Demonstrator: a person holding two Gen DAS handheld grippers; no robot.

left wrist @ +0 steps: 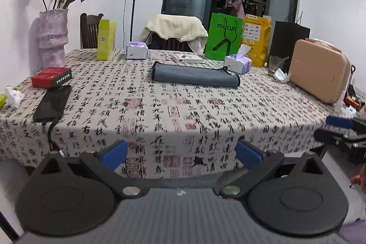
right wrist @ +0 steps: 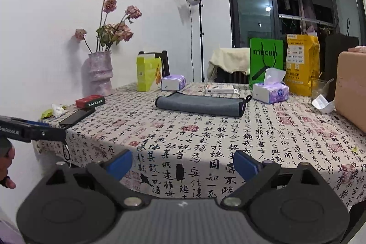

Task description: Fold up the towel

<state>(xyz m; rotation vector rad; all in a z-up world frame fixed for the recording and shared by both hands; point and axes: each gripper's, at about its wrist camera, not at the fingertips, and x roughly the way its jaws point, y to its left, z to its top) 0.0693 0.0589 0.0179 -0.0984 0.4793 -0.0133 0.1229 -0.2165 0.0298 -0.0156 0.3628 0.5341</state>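
Left wrist view: the left gripper [left wrist: 181,153] is held off the near table edge, blue-padded jaws spread wide, nothing held between them. The grey folded microfibre towel [left wrist: 194,76] is seen lying flat on the calligraphy-print tablecloth [left wrist: 173,111], toward the far side, well apart from both grippers. A black smartphone [left wrist: 53,102] with a cable attached is seen at the left edge, just beside a red rectangular box [left wrist: 51,77]. A purple tissue pack [left wrist: 238,63] sits near the towel's right end, a green paper bag [left wrist: 223,36] behind it. A pink hard case [left wrist: 319,70] stands at the right. The right gripper [left wrist: 338,129] is partly visible at the right border.

Right wrist view: the right gripper [right wrist: 183,165] is likewise held short of the table edge, jaws wide apart and empty. The towel [right wrist: 200,104] is seen flat, a black hanging loop at its right corner. The left gripper [right wrist: 34,132] enters from the left border; its jaw state cannot be told from here. A pink textured vase [right wrist: 100,72] with dried roses stands at the far left corner.
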